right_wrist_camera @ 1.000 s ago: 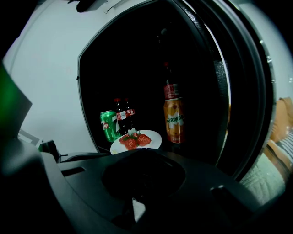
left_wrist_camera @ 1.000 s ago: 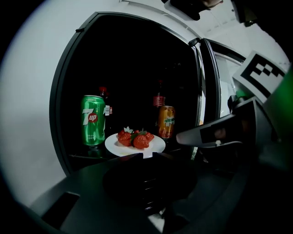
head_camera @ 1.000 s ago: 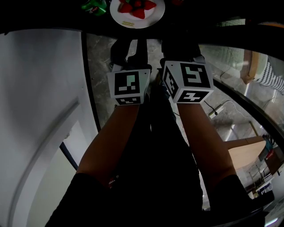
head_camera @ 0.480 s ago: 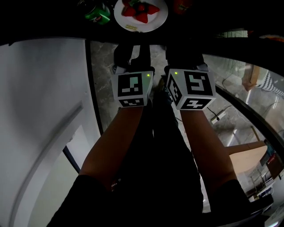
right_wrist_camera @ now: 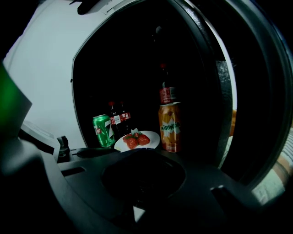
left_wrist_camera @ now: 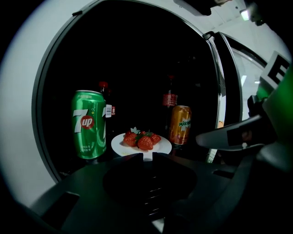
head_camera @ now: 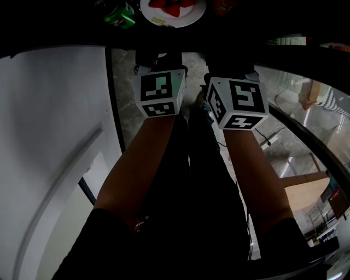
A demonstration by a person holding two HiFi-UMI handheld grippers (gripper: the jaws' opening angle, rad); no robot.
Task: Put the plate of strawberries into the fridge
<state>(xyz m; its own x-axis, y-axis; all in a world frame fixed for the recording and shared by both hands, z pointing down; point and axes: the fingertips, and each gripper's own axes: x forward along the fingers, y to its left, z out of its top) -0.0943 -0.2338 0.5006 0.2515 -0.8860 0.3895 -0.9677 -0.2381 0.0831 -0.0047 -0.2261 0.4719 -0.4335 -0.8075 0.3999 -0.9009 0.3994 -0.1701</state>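
A white plate (left_wrist_camera: 120, 145) of red strawberries (left_wrist_camera: 143, 140) sits on a dark fridge shelf between a green 7up can (left_wrist_camera: 89, 124) and an orange Mirinda can (left_wrist_camera: 179, 124). My left gripper (left_wrist_camera: 146, 157) points straight at it, shut, tips just short of the near rim; whether they touch the rim is unclear. My right gripper (right_wrist_camera: 137, 153) is beside it, also shut and holding nothing, with the plate (right_wrist_camera: 153, 137) ahead and slightly left. In the head view the plate (head_camera: 188, 15) lies at the top edge, beyond both marker cubes (head_camera: 159, 93).
Cola bottles (right_wrist_camera: 120, 118) stand behind the 7up can (right_wrist_camera: 102, 130), and another bottle (right_wrist_camera: 167, 93) behind the Mirinda can (right_wrist_camera: 169, 127). The fridge's door frame (left_wrist_camera: 222, 91) runs down the right. A white panel (head_camera: 49, 136) fills the left of the head view, marble floor (head_camera: 273, 142) on the right.
Both marker cubes have shifted up the head view toward the plate, and the plate sits higher, partly cut by the top edge. Nothing was taken hold of or let go.
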